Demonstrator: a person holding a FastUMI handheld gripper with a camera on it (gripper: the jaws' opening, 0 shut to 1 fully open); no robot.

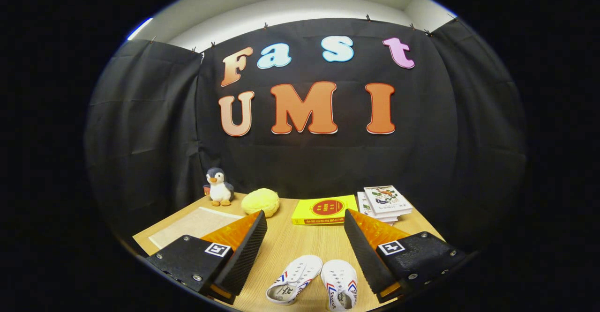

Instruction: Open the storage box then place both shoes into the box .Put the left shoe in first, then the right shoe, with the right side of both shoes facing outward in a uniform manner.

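Note:
Two small white canvas shoes with red and blue side stripes lie on the wooden table (300, 241), toes pointing away from me. The left-hand shoe (294, 278) angles a little to the right; the right-hand shoe (339, 284) lies beside it, almost touching. My gripper (304, 218) hangs above the table, open wide, with nothing between its fingers. The shoes sit low between the two fingers, nearer to me than the fingertips. A flat, pale translucent panel (194, 226) lies on the table beyond the left finger; I cannot tell whether it belongs to the storage box.
Along the table's back edge stand a plush penguin (219, 187), a round yellow soft toy (261, 202), a yellow book (323, 210) lying flat, and a short stack of books (384, 203). Black cloth walls close the booth behind and at both sides.

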